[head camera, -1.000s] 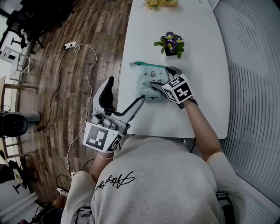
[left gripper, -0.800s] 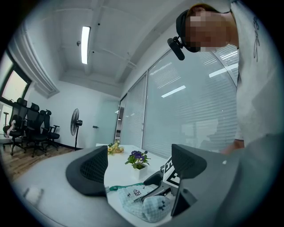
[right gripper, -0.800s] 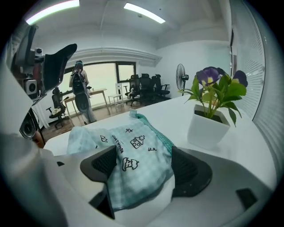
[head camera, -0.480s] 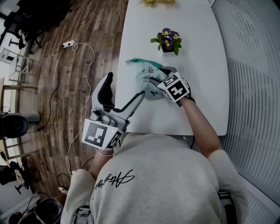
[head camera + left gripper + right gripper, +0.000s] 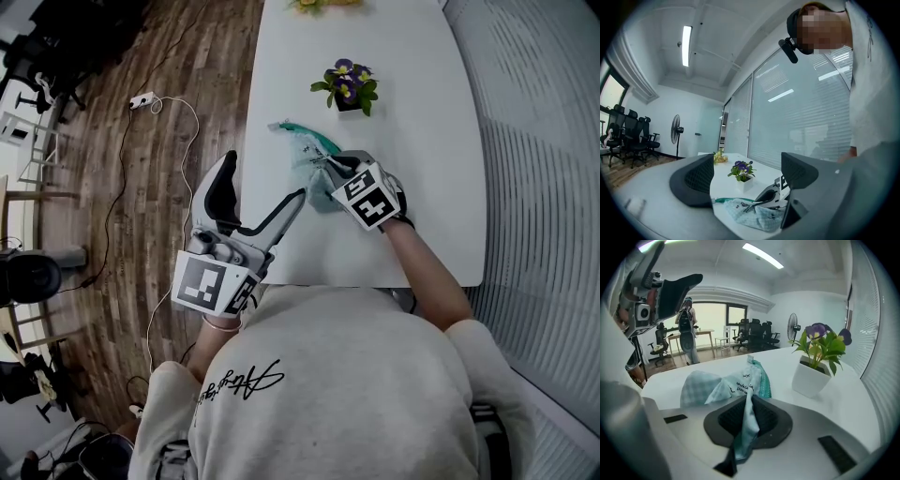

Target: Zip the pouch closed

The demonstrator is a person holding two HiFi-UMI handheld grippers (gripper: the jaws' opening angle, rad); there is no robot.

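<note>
Right claw point(image 5: 328, 167) is down on the counter point(image 5: 412, 206), and its jaws have just been closing. In the right gripper view I see them together on a fold of the pouch point(image 5: 736, 380), with the pale checked fabric pinched between the dark pads and a strip trailing back toward the camera. From the head view the pouch point(image 5: 307, 155) lies bunched right at the tip of that claw and spreads away from it, up and to the left. The teal zipper edge point(image 5: 305, 131) runs along the side of the pouch farthest from the right claw, and I can see the same teal strip point(image 5: 766, 378) just past the pinched fold in the right gripper view. My left claw point(image 5: 265, 183) hangs off the counter's left edge, over the wooden floor point(image 5: 187, 75), with its jaws wide apart and nothing between them. Through the gap in the left claw point(image 5: 747, 180) I see the pouch point(image 5: 750, 213) and the right claw beyond it, clear of both jaws. A potted flower point(image 5: 345, 86) stands past the right claw, near the pouch but not touching it.
</note>
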